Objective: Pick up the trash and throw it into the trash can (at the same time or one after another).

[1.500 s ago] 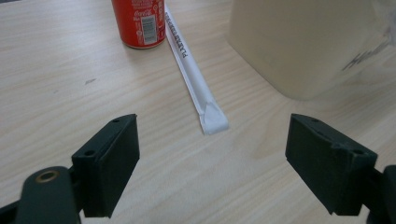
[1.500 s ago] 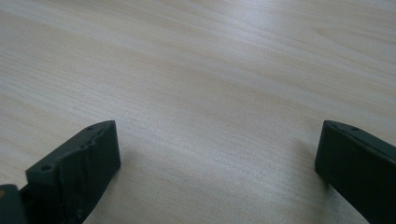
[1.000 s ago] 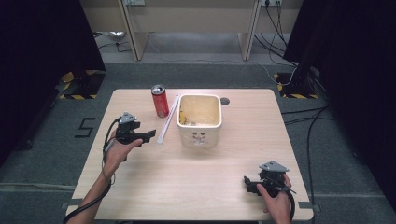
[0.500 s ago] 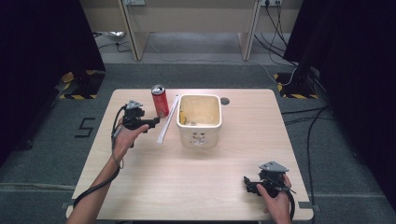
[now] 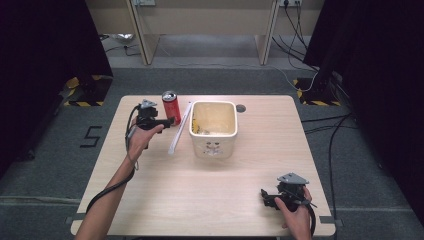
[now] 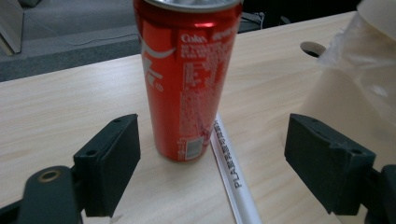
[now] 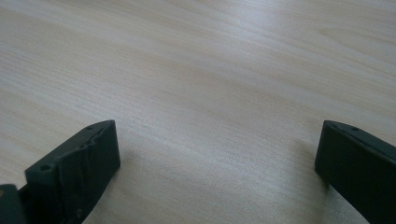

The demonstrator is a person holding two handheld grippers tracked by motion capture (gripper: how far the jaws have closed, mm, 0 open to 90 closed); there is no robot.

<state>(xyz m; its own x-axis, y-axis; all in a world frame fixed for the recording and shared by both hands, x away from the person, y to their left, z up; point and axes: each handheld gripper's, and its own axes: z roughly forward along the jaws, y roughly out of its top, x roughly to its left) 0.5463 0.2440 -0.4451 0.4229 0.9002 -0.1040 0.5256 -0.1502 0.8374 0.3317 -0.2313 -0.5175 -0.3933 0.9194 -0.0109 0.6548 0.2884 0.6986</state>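
A red cola can [image 5: 170, 107] [image 6: 187, 79] stands upright at the back left of the wooden table [image 5: 210, 200]. My left gripper [image 5: 166, 122] [image 6: 224, 168] is open right in front of the can, its jaws wide apart on either side and not touching it. A white wrapped straw [image 5: 178, 128] [image 6: 233, 172] lies on the table between the can and a cream square tub [image 5: 213, 127]. My right gripper [image 5: 265, 197] [image 7: 215, 172] rests open near the front right edge, with bare wood between its jaws.
A round cable hole [image 5: 241, 107] [image 6: 313, 47] sits in the table behind the tub. A clear plastic liner [image 6: 359, 60] covers the tub's side, close to my left gripper's right jaw. Cables run over the floor beyond the table.
My left gripper has moved forward and to the right, from the table's left side up to the can. The right gripper has stayed where it was.
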